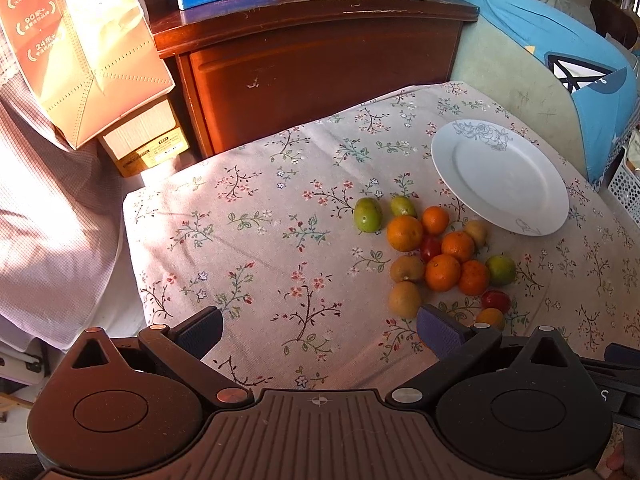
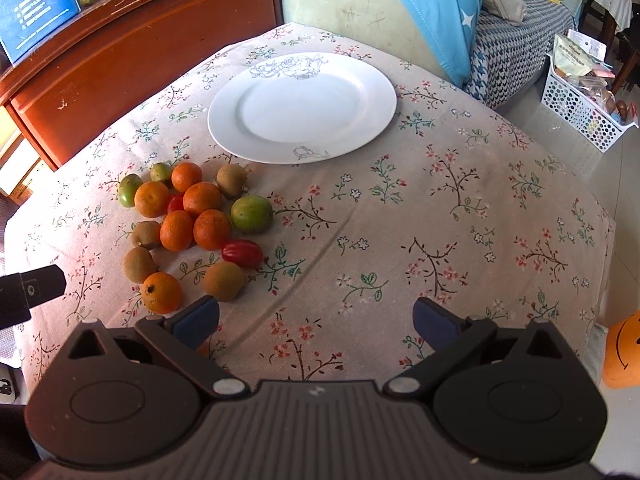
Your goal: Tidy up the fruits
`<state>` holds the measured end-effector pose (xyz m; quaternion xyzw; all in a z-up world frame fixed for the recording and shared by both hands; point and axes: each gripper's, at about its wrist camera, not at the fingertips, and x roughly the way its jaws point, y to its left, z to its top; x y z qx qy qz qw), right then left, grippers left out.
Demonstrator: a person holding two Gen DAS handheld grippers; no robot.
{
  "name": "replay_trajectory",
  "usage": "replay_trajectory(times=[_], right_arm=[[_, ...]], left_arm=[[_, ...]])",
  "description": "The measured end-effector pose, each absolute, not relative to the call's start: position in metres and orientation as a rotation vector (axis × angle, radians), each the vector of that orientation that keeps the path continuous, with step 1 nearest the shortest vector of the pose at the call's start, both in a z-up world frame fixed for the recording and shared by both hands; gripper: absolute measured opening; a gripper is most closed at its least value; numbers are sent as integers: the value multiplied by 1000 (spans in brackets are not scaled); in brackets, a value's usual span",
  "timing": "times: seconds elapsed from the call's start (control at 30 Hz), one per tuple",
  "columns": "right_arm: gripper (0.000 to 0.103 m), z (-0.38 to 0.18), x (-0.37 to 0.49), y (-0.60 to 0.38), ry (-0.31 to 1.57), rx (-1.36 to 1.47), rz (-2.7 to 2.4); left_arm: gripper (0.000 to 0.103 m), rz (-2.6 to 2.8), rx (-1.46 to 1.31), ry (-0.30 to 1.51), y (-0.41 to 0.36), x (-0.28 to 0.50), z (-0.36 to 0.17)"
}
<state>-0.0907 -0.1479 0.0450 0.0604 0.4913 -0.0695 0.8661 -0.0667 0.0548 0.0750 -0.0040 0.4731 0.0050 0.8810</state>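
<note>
My left gripper (image 1: 320, 334) and right gripper (image 2: 316, 318) hover with jaws spread, empty; the fruit pile (image 2: 192, 216) crowds just beside the bare white plate (image 2: 302, 108), ready for sorting

Six oranges (image 2: 202, 199) are counted on the tabletop in the right wrist view, and the same six are found in the left wrist view. Four brown kiwis (image 2: 224, 281) are seen from the right wrist; only three can be made out from the left wrist. Three green fruits (image 2: 251, 213) are counted in both views. Two small red tomatoes (image 2: 242, 253) are also counted in both. One white plate (image 2: 372, 80) is seen, with nothing on it.
</note>
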Motion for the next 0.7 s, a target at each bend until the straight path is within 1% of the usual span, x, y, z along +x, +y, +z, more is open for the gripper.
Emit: replay_trajectory(times=[0.23, 0.53, 0.7], right_arm=[[102, 53, -96, -131, 957, -3, -112], [102, 60, -99, -127, 897, -52, -120], [102, 58, -97, -128, 910, -55, -129]], left_arm=[[103, 24, 54, 982, 49, -69, 70], [103, 18, 130, 977, 38, -73, 65], [103, 14, 134, 981, 38, -73, 64]])
